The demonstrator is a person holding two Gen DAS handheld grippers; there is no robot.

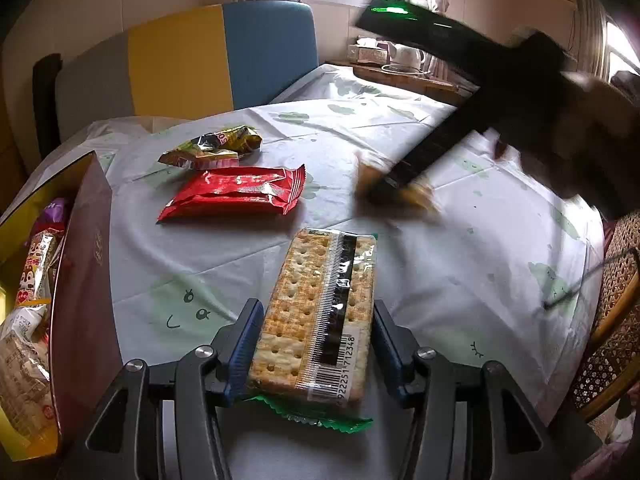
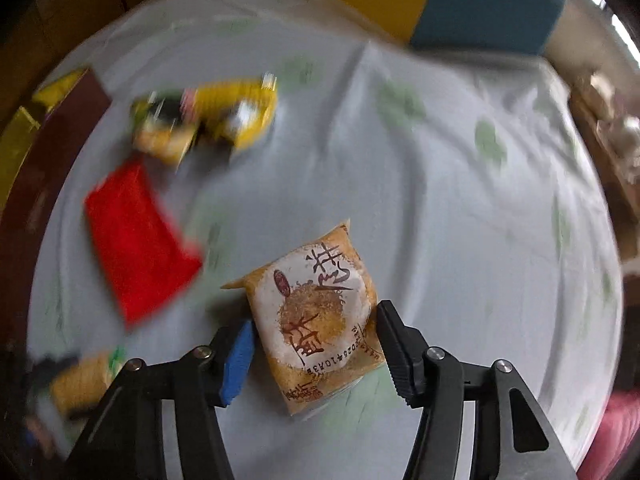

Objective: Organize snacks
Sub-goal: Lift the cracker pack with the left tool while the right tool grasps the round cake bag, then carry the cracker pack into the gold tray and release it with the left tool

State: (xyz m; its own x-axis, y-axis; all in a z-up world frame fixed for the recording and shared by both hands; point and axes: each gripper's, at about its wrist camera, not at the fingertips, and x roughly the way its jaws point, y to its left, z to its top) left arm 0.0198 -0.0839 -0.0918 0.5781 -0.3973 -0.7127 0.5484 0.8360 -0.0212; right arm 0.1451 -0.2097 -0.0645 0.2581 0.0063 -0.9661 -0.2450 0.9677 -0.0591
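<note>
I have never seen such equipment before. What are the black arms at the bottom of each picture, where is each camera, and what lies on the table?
There is no robot. A person holds a two-finger gripper in each hand, and a camera on each looks along its fingers.

In the left camera's picture, the left gripper holds a cracker pack over the table. A red packet and a yellow-green packet lie beyond it. A box with snacks inside stands at the left. The blurred dark shape is the right gripper.

In the right camera's picture, that gripper's jaws are pressed on a small pastry packet.
</note>
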